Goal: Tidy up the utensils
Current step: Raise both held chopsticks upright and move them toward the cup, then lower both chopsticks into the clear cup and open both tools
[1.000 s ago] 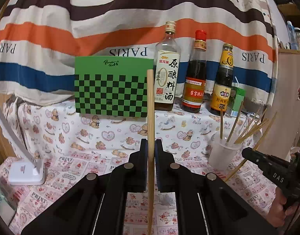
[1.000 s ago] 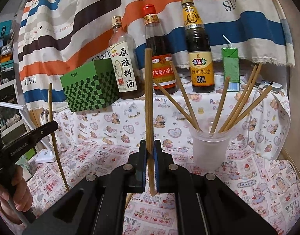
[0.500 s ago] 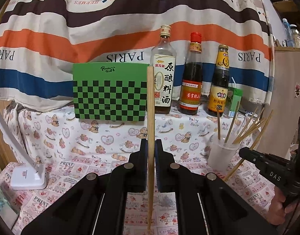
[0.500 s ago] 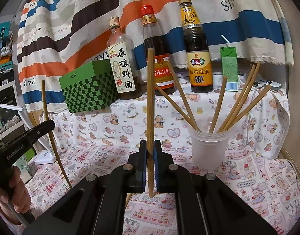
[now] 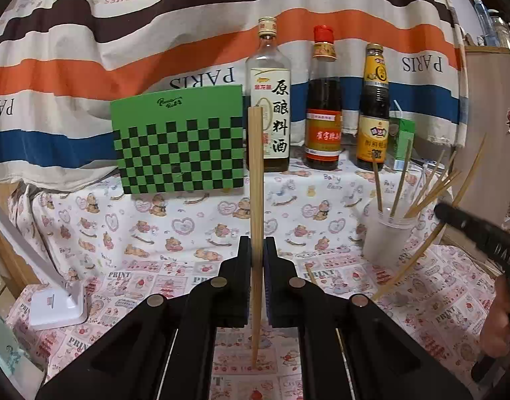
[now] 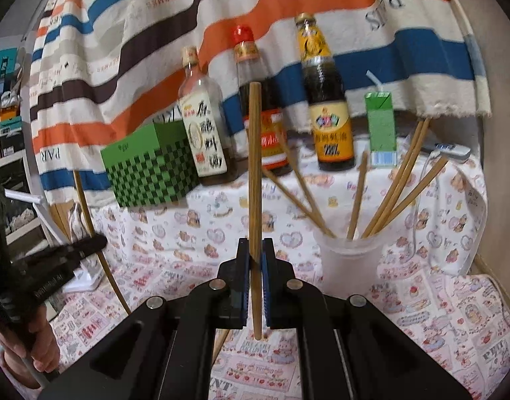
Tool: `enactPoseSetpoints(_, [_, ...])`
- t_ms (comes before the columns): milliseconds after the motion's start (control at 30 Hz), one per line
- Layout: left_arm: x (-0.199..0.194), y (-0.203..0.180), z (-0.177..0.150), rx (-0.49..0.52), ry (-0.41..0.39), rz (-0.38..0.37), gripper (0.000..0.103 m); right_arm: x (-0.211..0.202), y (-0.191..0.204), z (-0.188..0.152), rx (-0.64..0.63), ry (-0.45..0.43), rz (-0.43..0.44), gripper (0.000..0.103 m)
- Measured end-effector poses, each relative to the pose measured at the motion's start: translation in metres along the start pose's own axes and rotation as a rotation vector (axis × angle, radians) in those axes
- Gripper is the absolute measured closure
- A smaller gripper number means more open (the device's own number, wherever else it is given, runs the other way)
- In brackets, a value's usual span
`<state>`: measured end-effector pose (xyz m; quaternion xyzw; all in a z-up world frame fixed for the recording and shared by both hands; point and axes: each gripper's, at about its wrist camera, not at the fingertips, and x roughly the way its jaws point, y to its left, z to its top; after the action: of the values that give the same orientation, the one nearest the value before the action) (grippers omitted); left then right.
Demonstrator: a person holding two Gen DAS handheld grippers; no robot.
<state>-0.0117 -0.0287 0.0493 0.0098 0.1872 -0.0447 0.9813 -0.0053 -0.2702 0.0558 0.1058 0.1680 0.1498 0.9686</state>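
Both tongs are pinching chopsticks upright: left tongs (image 5: 257, 250) gripping one chopstick (image 5: 256, 180), right tongs (image 6: 255, 250) gripping another chopstick (image 6: 254, 166), left of the cup (image 6: 350, 260). Light, stiff, slippery-looking sticks; a mid-shaft hold seems best.

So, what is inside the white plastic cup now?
The white plastic cup holds several wooden chopsticks that stand tilted and fan out above its rim. Their lower ends and the cup's bottom are hidden by its cloudy wall.

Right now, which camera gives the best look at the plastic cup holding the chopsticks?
The right wrist view: the plastic cup sits close, with its chopsticks fanned out, though slightly motion-blurred. The left wrist view shows it smaller, near the right edge.
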Motion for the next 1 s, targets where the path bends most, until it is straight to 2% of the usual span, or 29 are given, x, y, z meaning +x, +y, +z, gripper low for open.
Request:
enactPoseSetpoints(100, [-0.005,-0.001,0.003,-0.019,-0.023,-0.039,0.097,-0.016,-0.007,0.01,0.027,-0.063,0.007,0.096])
enactPoseSetpoints(200, [-0.008,-0.005,0.016,-0.063,-0.034,-0.092,0.097,-0.034,-0.014,0.02,0.029,-0.156,-0.031,0.096])
enactPoseSetpoints(300, [-0.012,-0.021,0.037,-0.046,-0.045,-0.121,0.097,-0.051,-0.024,0.03,0.04,-0.232,-0.046,0.096])
enactPoseSetpoints(400, [-0.025,-0.044,0.057,-0.009,-0.103,-0.153,0.097,-0.066,-0.038,0.039,0.077,-0.283,-0.029,0.096])
enactPoseSetpoints(533, [-0.041,-0.076,0.083,0.015,-0.229,-0.22,0.097,-0.081,-0.048,0.05,0.084,-0.364,-0.072,0.096])
enactPoseSetpoints(667, [-0.04,-0.095,0.111,-0.073,-0.279,-0.356,0.097,-0.087,-0.064,0.057,0.116,-0.407,-0.09,0.096])
enactPoseSetpoints(733, [-0.037,-0.104,0.124,-0.11,-0.305,-0.388,0.097,-0.089,-0.072,0.059,0.14,-0.42,-0.103,0.096])
enactPoseSetpoints(833, [-0.024,-0.117,0.142,-0.153,-0.334,-0.406,0.097,-0.093,-0.079,0.07,0.164,-0.441,-0.095,0.096])
enactPoseSetpoints(933, [-0.004,-0.135,0.153,-0.136,-0.375,-0.33,0.097,-0.086,-0.077,0.093,0.12,-0.437,-0.103,0.096])
enactPoseSetpoints(1000, [0.014,-0.143,0.155,-0.135,-0.366,-0.307,0.097,-0.072,-0.076,0.107,0.095,-0.416,-0.113,0.096])
